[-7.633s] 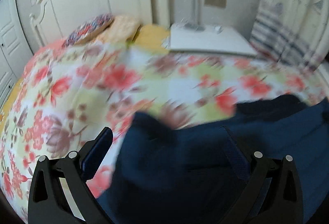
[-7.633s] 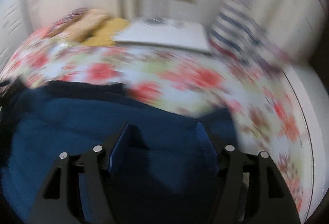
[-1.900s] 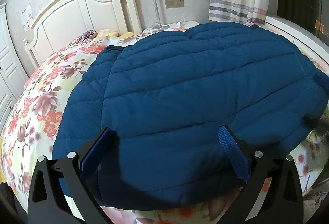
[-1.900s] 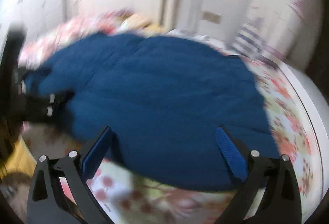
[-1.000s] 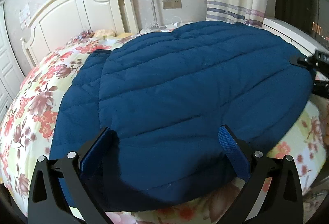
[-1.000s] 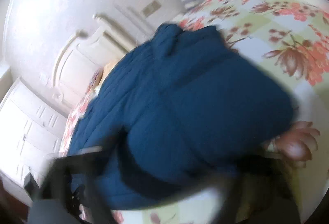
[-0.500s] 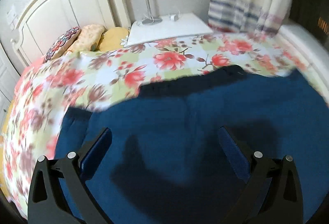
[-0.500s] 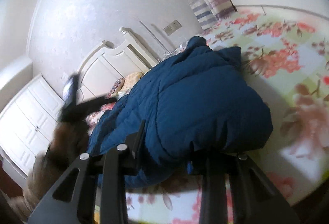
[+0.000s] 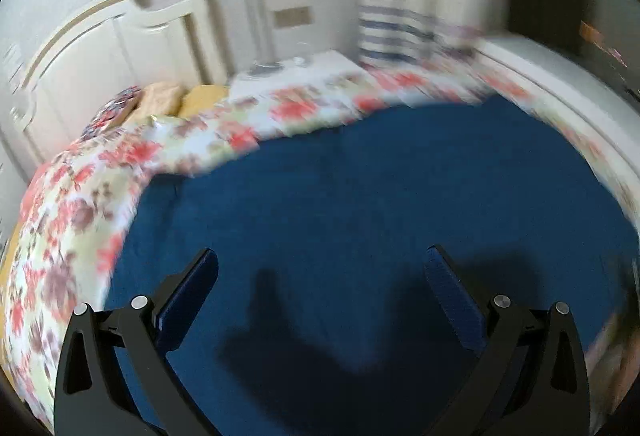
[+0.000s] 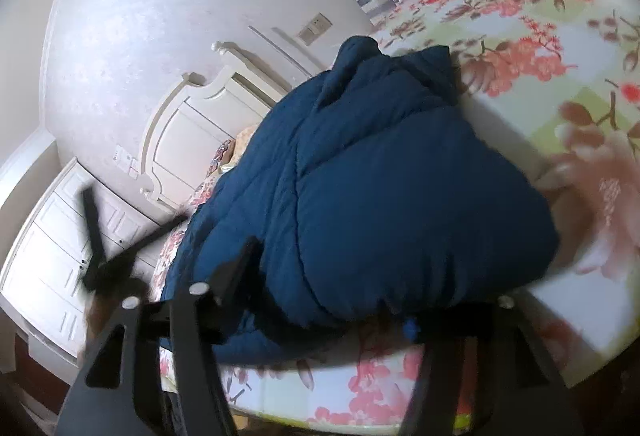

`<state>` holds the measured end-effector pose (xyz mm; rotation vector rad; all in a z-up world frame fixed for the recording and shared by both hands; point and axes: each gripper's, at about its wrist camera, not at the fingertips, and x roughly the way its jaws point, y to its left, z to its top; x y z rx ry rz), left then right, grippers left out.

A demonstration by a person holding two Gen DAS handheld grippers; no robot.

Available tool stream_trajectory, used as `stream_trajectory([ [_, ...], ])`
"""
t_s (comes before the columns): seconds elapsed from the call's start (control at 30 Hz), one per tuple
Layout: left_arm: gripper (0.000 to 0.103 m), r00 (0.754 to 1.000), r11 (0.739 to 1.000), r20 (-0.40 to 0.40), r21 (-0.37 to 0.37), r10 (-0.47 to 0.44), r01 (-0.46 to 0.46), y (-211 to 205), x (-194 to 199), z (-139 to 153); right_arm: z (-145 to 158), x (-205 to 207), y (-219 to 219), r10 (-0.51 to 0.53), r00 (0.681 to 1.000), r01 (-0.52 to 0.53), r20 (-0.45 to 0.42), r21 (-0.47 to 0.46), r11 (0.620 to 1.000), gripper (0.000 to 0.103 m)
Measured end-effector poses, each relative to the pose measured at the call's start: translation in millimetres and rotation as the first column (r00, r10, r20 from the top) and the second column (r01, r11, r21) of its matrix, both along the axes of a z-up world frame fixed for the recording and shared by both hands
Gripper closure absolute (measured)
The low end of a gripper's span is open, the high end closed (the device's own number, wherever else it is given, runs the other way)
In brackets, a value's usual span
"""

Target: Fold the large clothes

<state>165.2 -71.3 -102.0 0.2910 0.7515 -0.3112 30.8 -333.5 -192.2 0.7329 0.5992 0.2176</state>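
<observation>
A large navy quilted jacket point(image 9: 380, 204) lies spread on the floral bedspread point(image 9: 72, 204). My left gripper point(image 9: 320, 268) is open and empty, hovering above the jacket's near part. In the right wrist view the jacket point(image 10: 380, 188) bulges at the bed's near edge. My right gripper point(image 10: 332, 300) is open with its fingers on either side of the jacket's near hem, one blue pad partly hidden under the fabric. The left gripper point(image 10: 100, 248) shows blurred at the left of that view.
A white headboard point(image 9: 132, 32) and pillows point(image 9: 160, 100) are at the far left. A white nightstand point(image 9: 296, 70) and striped curtain point(image 9: 392, 32) stand beyond the bed. A white ledge point(image 9: 560, 76) runs along the right. White cupboards point(image 10: 52, 256) stand left of the bed.
My left gripper has lifted and swung above the jacket, its view now blurred. My right gripper has dropped low at the bed's edge and closed in around the jacket's hem.
</observation>
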Motion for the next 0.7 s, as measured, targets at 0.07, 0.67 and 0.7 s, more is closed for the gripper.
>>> stream_trajectory([
  [0.07,0.004,1.0,0.999,0.018,0.039,-0.024,0.023,3,-34,-25,1,0,5,-0.007,1.0,0.007,0.002,-0.015,1.0,0.035],
  [0.67,0.006,0.98,0.86,-0.05,-0.49,-0.194,0.145,145,-77,-18,150,12,256,0.307,0.882,0.19,0.358,-0.865,0.463,0.07],
  [0.7,0.006,0.986,0.807,-0.054,-0.583,-0.156,0.096,178,-74,-12,143,11,289,0.386,0.862,0.192,0.329,-0.916,0.352,0.07],
])
